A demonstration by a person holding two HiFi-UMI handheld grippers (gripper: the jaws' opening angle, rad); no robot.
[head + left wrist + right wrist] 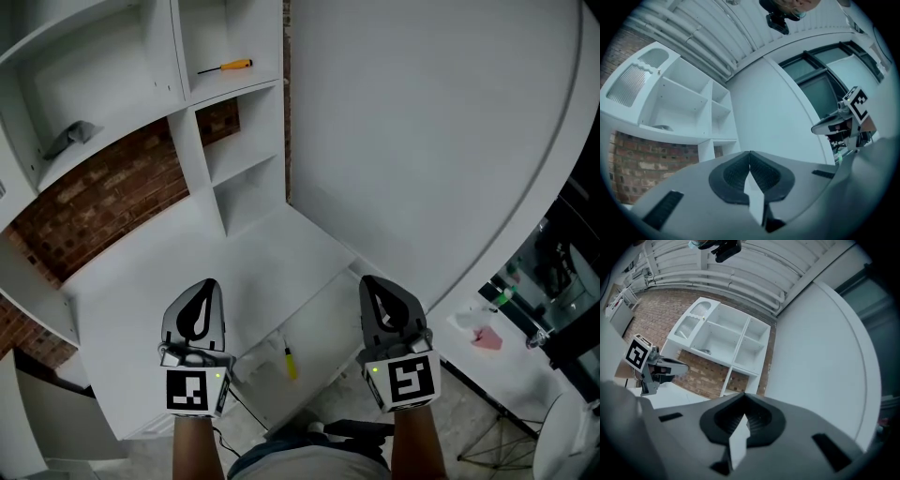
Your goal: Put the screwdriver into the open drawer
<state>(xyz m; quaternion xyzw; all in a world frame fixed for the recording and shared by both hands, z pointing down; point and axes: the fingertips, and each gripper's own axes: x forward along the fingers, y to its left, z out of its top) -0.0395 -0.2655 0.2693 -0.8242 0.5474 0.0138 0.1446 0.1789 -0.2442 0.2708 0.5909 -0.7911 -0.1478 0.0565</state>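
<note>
An orange-handled screwdriver (225,67) lies on a high shelf of the white shelving unit (187,122) at the top left. Below me, the open white drawer (328,328) juts from the counter, and a small yellow-handled tool (290,362) lies inside it. My left gripper (208,283) hovers above the counter, shut and empty. My right gripper (367,280) hangs over the drawer's right side, also shut and empty. The left gripper view shows its jaws (749,154) closed tip to tip. In the right gripper view, my right gripper (743,395) has nothing between its jaws.
A white counter (159,281) runs under the shelves, backed by a brick wall (103,192). A large curved white panel (431,131) fills the right. A grey object (70,138) lies on a left shelf. A pink item (486,338) and a green-topped bottle (506,297) lie at the right.
</note>
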